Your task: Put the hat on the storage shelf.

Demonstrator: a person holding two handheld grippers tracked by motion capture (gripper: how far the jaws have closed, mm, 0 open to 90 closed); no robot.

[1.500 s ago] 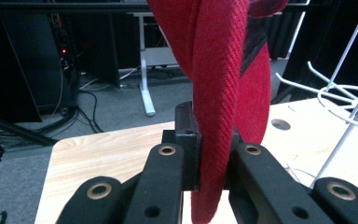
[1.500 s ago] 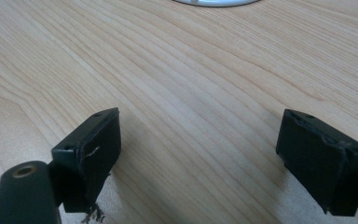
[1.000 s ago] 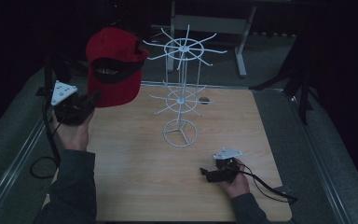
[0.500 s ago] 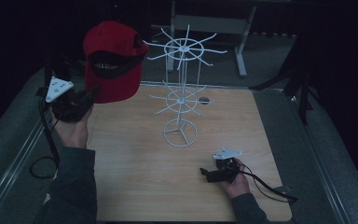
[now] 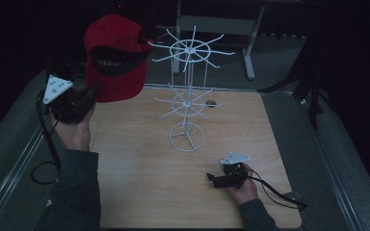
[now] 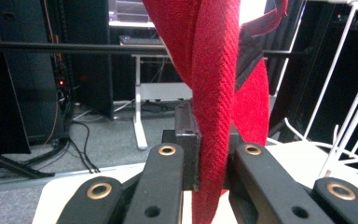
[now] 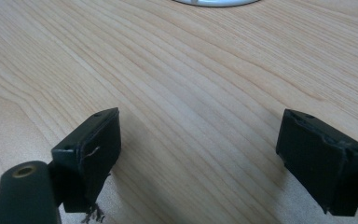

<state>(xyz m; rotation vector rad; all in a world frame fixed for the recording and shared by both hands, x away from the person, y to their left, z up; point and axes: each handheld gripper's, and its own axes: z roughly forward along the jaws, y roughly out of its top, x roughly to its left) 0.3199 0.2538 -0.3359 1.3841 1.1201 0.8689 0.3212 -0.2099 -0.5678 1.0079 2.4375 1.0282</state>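
Dark room all round, pale wooden desk (image 5: 139, 192) lit in the middle. White wire rack (image 5: 187, 96) upright near the desk's centre, spokes fanning out at two levels, round foot flat on the wood. Red cap (image 5: 115, 57) lifted high at the left, above the desk's far-left corner and level with the rack's top spokes, opening turned toward the camera; probably brought up there to be hung on one of those upper spokes. Left claw (image 5: 94, 92) clamped on the cap's fabric edge, seen close in the left gripper view as red cloth (image 6: 214, 93) pinched between the two black jaws. Left forearm raised steeply from the bottom edge, hand tilted up and toward the rack. Right claw (image 5: 213, 179) low on the near right of the desk, resting just above the wood, jaws wide apart with nothing between them (image 7: 196, 154); likely parked out of the way. Right hand relaxed, cable trailing off to the right.
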